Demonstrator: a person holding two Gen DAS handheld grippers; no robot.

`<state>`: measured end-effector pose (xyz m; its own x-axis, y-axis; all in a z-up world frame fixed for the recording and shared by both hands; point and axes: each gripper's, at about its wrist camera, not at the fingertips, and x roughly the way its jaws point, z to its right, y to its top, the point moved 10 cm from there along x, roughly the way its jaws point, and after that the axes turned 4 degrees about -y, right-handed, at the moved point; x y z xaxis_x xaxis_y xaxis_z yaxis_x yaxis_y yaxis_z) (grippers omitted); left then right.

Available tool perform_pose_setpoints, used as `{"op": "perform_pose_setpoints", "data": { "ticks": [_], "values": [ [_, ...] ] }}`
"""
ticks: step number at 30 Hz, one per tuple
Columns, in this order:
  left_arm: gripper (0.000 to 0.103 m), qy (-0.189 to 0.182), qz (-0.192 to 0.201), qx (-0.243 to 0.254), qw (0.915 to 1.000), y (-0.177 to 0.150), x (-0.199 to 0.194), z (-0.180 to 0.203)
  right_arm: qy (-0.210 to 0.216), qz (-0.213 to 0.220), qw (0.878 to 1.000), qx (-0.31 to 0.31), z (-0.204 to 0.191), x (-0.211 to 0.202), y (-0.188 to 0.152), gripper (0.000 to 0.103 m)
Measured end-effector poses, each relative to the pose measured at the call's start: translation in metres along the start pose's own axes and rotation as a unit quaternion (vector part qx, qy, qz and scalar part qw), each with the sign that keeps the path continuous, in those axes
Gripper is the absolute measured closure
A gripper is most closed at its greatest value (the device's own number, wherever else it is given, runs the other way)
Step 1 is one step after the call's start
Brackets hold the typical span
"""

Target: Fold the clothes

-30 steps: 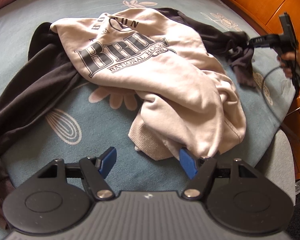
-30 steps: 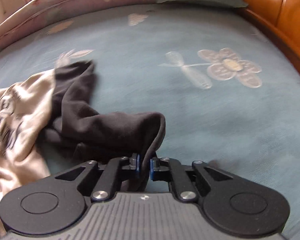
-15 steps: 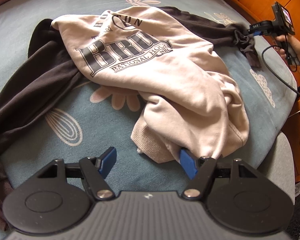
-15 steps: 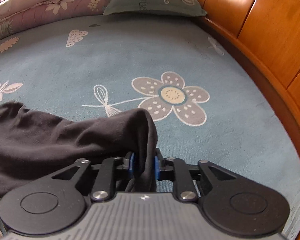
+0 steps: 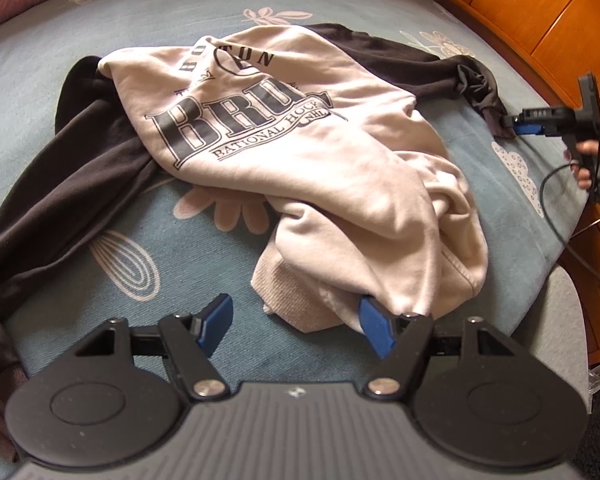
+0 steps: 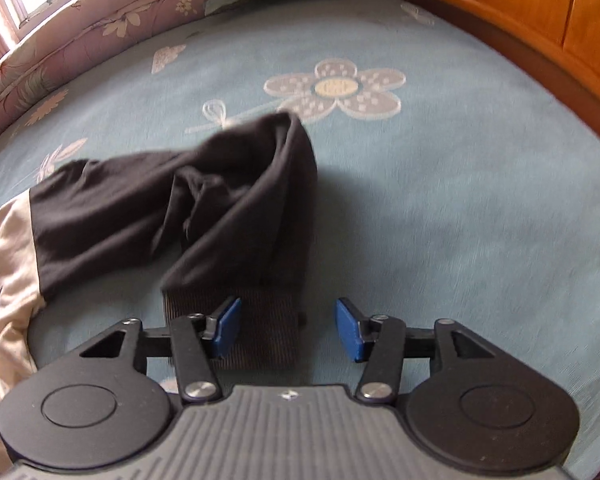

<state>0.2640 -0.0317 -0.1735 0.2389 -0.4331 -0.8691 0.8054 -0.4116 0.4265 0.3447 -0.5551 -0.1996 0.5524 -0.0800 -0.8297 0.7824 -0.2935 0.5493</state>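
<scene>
Both tongs spread: left tongs (image 5: pixel 296 322) at cream sweatshirt (image 5: pixel 300 152) hem, right tongs (image 6: pixel 288 330) over black sleeve (image 6: pixel 204 208) cuff. Clothes heaped on bed (image 6: pixel 439 208). Risk: cuff, seemingly ungripped, slides and bunches; layers drag together.

A: What could not be seen well?
B: The cream sweatshirt (image 5: pixel 300 168) covered the middle of the black garment (image 5: pixel 72 184), and its own print was broken by folds.
A: And at the edges?
B: The black sleeve ran out at the left edge. The hand (image 5: pixel 589 162) at the right was cut off.
</scene>
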Motion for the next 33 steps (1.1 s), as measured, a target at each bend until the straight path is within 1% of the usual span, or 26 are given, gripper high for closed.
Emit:
{"op": "perform_pose_setpoints", "data": {
  "ticks": [2, 3, 4, 5, 6, 7, 11, 14, 18, 23, 24, 26, 27, 28, 29, 31, 33],
  "values": [
    [0.033, 0.003, 0.001, 0.000, 1.0000, 0.001, -0.002, 0.001, -0.005, 0.012, 1.000, -0.011, -0.005, 0.001, -0.006, 0.047],
    [0.033, 0.005, 0.001, 0.000, 1.0000, 0.001, -0.003, 0.001, -0.010, 0.015, 1.000, -0.019, -0.009, 0.000, -0.006, 0.059],
    [0.033, 0.007, 0.000, 0.001, 1.0000, 0.001, -0.004, 0.002, -0.004, 0.014, 1.000, -0.025, -0.014, 0.000, -0.007, 0.082],
    [0.033, 0.008, 0.000, 0.001, 1.0000, 0.001, -0.004, 0.002, -0.009, 0.014, 0.999, -0.036, -0.018, 0.000, -0.006, 0.085],
    [0.033, 0.010, 0.000, 0.002, 1.0000, 0.002, -0.005, 0.003, -0.018, 0.014, 0.999, -0.049, -0.021, -0.001, -0.006, 0.091],
    [0.033, 0.011, 0.000, 0.001, 0.9999, 0.002, -0.005, 0.003, -0.026, 0.014, 0.998, -0.063, -0.023, -0.002, -0.004, 0.093],
    [0.033, 0.014, -0.001, 0.000, 0.9999, 0.002, -0.007, 0.003, -0.044, 0.024, 0.997, -0.066, -0.007, -0.010, 0.009, 0.095],
    [0.033, 0.016, -0.003, -0.002, 0.9999, 0.002, -0.008, 0.002, -0.084, 0.034, 0.994, -0.066, 0.021, -0.015, 0.027, 0.095],
    [0.033, 0.019, -0.005, -0.007, 0.9998, 0.002, -0.008, 0.000, -0.130, 0.035, 0.989, -0.054, 0.060, -0.015, 0.056, 0.095],
    [0.033, 0.026, -0.005, -0.010, 0.9996, 0.000, -0.011, 0.000, -0.199, 0.044, 0.978, -0.037, 0.095, -0.013, 0.085, 0.095],
    [0.033, 0.029, -0.003, -0.011, 0.9995, 0.000, -0.012, -0.001, -0.213, 0.045, 0.975, -0.034, 0.102, -0.013, 0.090, 0.093],
    [0.033, 0.031, -0.001, -0.016, 0.9994, 0.001, -0.014, -0.003, -0.237, 0.047, 0.970, -0.021, 0.113, -0.013, 0.099, 0.083],
    [0.033, 0.031, 0.001, -0.017, 0.9994, 0.001, -0.015, -0.004, -0.241, 0.045, 0.969, -0.014, 0.113, -0.014, 0.100, 0.074],
    [0.033, 0.030, 0.003, -0.016, 0.9994, 0.001, -0.016, -0.003, -0.236, 0.049, 0.970, -0.013, 0.109, -0.017, 0.100, 0.069],
    [0.033, 0.030, 0.004, -0.015, 0.9994, 0.001, -0.017, -0.002, -0.225, 0.056, 0.973, -0.019, 0.101, -0.021, 0.098, 0.067],
    [0.033, 0.028, 0.006, -0.013, 0.9995, 0.001, -0.018, 0.000, -0.198, 0.064, 0.977, -0.036, 0.079, -0.027, 0.089, 0.056],
    [0.033, 0.026, 0.012, -0.013, 0.9995, 0.000, -0.020, 0.004, -0.163, 0.061, 0.983, -0.059, 0.052, -0.031, 0.074, 0.052]
  ]
}}
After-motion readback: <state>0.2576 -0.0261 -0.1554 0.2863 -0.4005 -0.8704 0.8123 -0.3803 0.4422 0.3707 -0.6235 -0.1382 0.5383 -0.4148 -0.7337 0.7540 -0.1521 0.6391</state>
